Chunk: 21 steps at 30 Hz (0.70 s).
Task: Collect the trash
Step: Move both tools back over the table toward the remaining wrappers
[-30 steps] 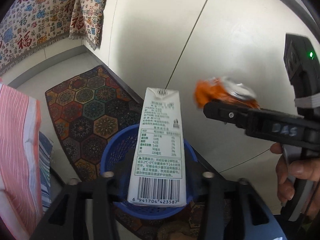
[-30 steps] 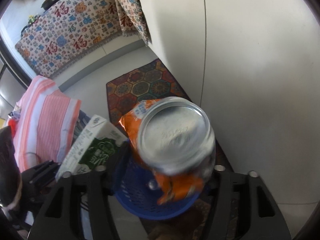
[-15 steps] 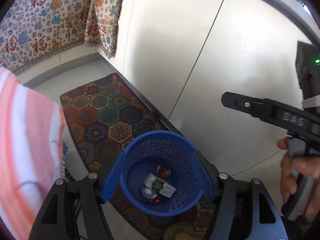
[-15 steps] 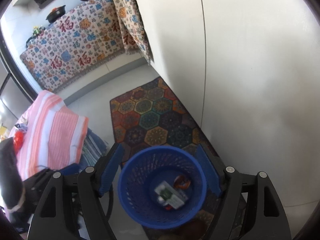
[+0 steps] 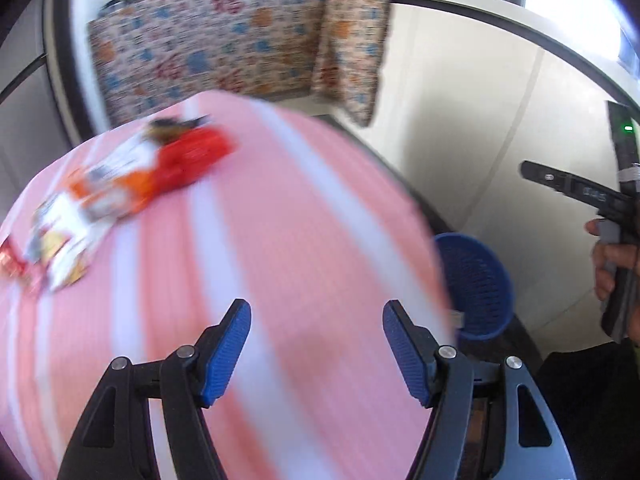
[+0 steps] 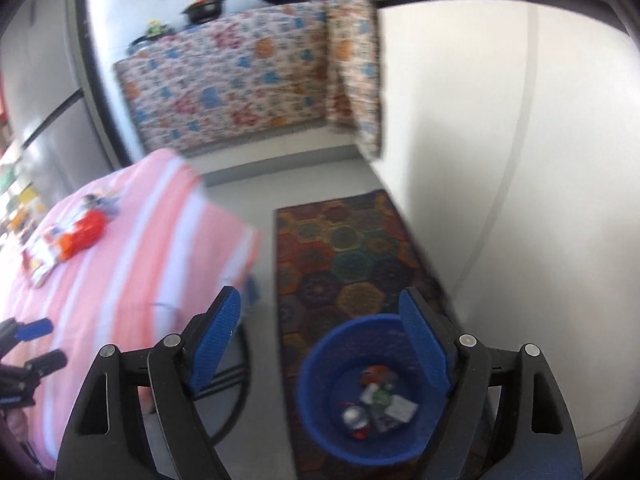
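Observation:
A blue mesh basket (image 6: 320, 412) stands on the floor with a milk carton (image 6: 380, 396), a can (image 6: 354, 416) and other trash in it; it also shows at the table's right edge in the left wrist view (image 5: 476, 284). My right gripper (image 6: 320, 340) is open and empty above the basket. My left gripper (image 5: 316, 344) is open and empty over the pink striped tablecloth (image 5: 240, 260). Red and orange wrappers (image 5: 160, 176) lie blurred on the cloth's far left, and show in the right wrist view (image 6: 76, 236).
A patterned rug (image 6: 352, 256) lies under the basket beside a white wall (image 6: 520, 160). A floral-covered counter (image 6: 240, 76) with pots stands at the back. The right gripper and hand show at the right of the left wrist view (image 5: 584, 196).
Both grippers let go of the carton and the can with its orange wrapper, which now lie in the basket. Both views then swung left and up toward the pink table.

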{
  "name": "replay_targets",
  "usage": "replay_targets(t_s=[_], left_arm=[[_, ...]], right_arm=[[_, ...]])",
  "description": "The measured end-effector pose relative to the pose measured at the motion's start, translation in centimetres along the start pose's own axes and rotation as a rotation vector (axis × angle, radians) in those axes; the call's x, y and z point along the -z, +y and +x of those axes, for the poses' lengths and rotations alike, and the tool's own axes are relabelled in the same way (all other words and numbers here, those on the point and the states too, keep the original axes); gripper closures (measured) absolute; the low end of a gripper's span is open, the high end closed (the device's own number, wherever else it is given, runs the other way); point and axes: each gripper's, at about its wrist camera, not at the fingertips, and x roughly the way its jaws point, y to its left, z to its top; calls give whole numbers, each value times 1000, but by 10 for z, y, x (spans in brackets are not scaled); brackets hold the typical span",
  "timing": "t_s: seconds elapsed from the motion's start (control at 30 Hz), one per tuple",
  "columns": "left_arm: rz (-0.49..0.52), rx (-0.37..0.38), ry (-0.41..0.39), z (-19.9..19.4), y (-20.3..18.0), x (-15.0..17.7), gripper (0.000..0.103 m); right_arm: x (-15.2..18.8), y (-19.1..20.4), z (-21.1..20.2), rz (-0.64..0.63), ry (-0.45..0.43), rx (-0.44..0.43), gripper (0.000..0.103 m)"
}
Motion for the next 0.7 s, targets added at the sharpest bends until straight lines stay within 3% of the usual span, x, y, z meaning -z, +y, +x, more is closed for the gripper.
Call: replay_targets(t_s=[0.17, 0.3, 0.47, 0.53, 0.7], left_arm=[[-65, -159, 13, -9, 68, 27, 33], [-131, -210, 9, -17, 118, 37, 33], [-214, -252, 3, -25, 174, 44, 25], [-232, -262, 7, -29, 191, 46, 14], [-246, -265, 20, -30, 223, 52, 2]], right_arm=[[15, 110, 22, -156, 52, -163, 19], [33, 187, 45, -290, 120, -256, 20], [44, 244, 72, -426, 170, -243, 19], [46, 257, 78, -429, 192, -246, 15], [39, 282, 94, -364, 221, -204, 4]])
